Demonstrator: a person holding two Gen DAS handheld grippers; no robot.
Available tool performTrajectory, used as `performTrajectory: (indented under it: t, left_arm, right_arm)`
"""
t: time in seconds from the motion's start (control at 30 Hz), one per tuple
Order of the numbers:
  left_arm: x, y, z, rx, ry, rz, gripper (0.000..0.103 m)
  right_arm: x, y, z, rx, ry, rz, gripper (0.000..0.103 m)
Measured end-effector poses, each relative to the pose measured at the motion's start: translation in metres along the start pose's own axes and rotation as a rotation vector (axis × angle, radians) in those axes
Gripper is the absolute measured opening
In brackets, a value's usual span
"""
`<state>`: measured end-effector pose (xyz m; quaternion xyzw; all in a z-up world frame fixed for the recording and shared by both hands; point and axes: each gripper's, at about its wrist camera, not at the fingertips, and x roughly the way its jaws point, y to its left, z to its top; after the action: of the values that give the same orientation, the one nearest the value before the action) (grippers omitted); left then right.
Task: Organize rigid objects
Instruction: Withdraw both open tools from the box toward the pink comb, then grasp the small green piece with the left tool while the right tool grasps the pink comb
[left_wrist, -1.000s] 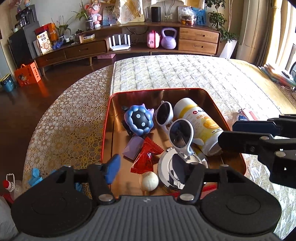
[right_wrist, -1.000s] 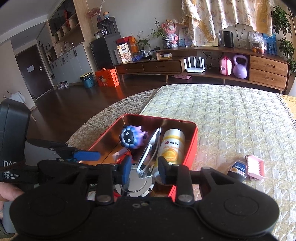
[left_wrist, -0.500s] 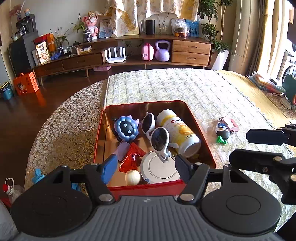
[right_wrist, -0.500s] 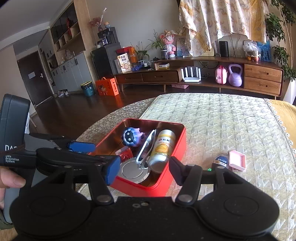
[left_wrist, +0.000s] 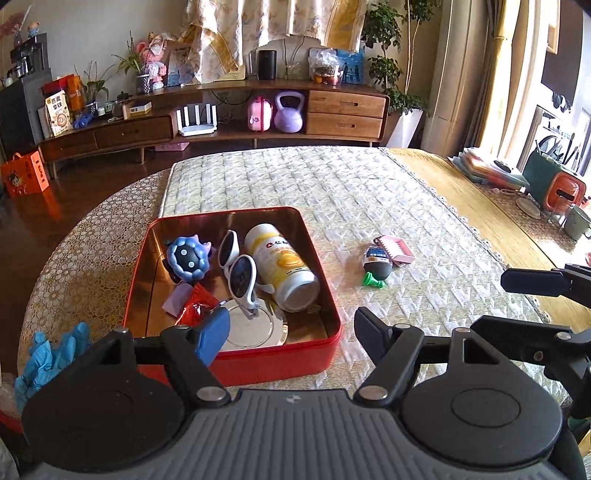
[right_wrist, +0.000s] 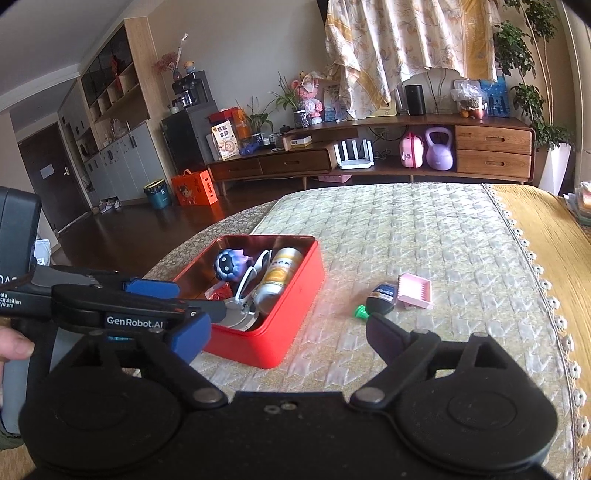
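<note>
L view: left gripper (left_wrist: 291, 332) wide open, holds nothing | red tin (left_wrist: 236, 363) near-left, small bottle (left_wrist: 376, 263) far-right on surface | R view: right gripper (right_wrist: 288, 326) wide open, empty | bottle (right_wrist: 382, 297) just ahead, right gripper looks nearer.

The tin box (left_wrist: 236, 363) is showing red outside and shining gold-copper inside. In it, the spiky ball (left_wrist: 188, 258) is looking blue with a dark face and white dots, the sunglasses (left_wrist: 239, 271) white with dark lenses, the bottle (left_wrist: 280, 267) white and yellow, the wrapper (left_wrist: 195, 308) red. Right of the box, the comb (left_wrist: 397, 251) is appearing pink on the pale cover (left_wrist: 332, 184) with zigzag quilting.
</note>
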<state>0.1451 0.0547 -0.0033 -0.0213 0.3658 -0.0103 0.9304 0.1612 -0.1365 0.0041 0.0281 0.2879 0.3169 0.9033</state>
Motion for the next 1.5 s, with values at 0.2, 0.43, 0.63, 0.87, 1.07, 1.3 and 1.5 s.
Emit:
performTrajectory:
  t: [0.2,0.43,0.63,0.87,1.07,1.3,1.5]
  left_arm:
    - [0.002,-0.016,-0.001,-0.029,-0.043,-0.029,0.081]
    - [0.014,-0.047,-0.007,-0.025,-0.066,-0.069,0.081]
    - [0.031,-0.077,-0.012,0.037,-0.076,-0.075,0.081]
    - [0.057,-0.101,-0.014,0.107,-0.066,-0.113,0.081]
    - [0.084,-0.108,-0.013,0.127,-0.047,-0.123,0.081]
    - [0.11,-0.114,-0.011,0.157,-0.03,-0.126,0.081]
    - [0.122,-0.117,-0.009,0.19,-0.034,-0.113,0.081]
  right_arm:
    - [-0.012,-0.022,-0.006,0.026,-0.019,-0.061,0.103]
    - [-0.016,-0.053,-0.005,0.056,-0.028,-0.124,0.103]
    - [-0.008,-0.075,-0.003,0.064,-0.012,-0.154,0.103]
    - [0.013,-0.095,0.004,0.005,0.045,-0.131,0.102]
    - [0.038,-0.114,0.012,-0.065,0.11,-0.101,0.102]
    - [0.067,-0.129,0.023,-0.214,0.154,-0.07,0.097]
    - [0.095,-0.136,0.033,-0.34,0.227,0.011,0.092]
